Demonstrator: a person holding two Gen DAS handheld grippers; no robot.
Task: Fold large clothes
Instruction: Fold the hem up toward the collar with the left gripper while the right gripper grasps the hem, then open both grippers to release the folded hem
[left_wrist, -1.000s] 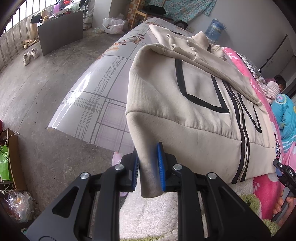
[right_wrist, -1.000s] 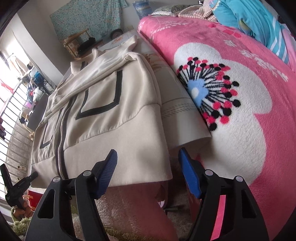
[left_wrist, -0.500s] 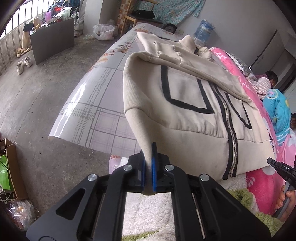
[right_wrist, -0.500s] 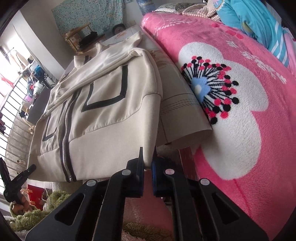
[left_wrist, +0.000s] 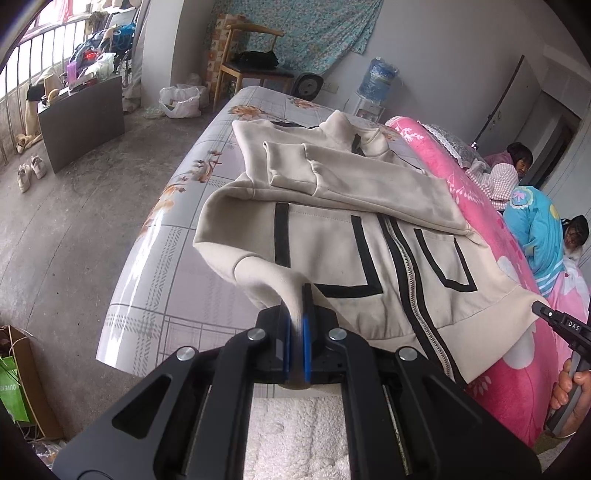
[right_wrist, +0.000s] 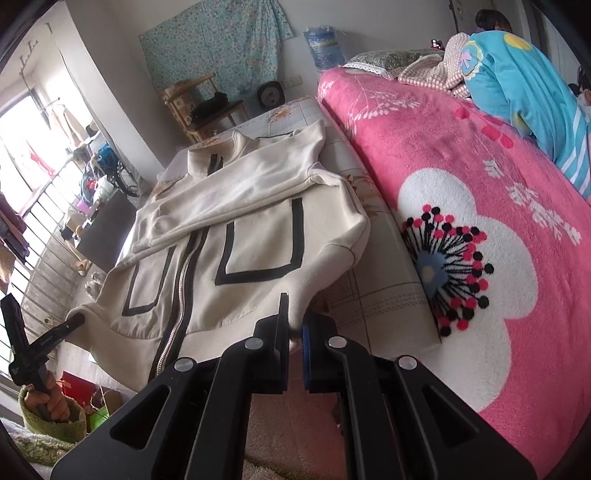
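Left gripper (left_wrist: 295, 345) and right gripper (right_wrist: 294, 334) each have jaws clamped on a hem corner of the cream zip jacket (left_wrist: 351, 254). Carry both corners level toward the collar (left_wrist: 341, 127); keep hem taut, sleeves tucked.

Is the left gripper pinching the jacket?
Touching. The left wrist view shows the left gripper with both blue pads pressed on the hem corner of the cream jacket, fabric squeezed between them.

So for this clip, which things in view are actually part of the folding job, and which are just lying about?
Part of the job:
- cream jacket, sleeves folded across it
- left gripper, shut on its hem corner
- right gripper, shut on the other corner
- tabletop under the jacket

Lying about:
- pink blanket
- water bottle
- wooden chair
- shoes
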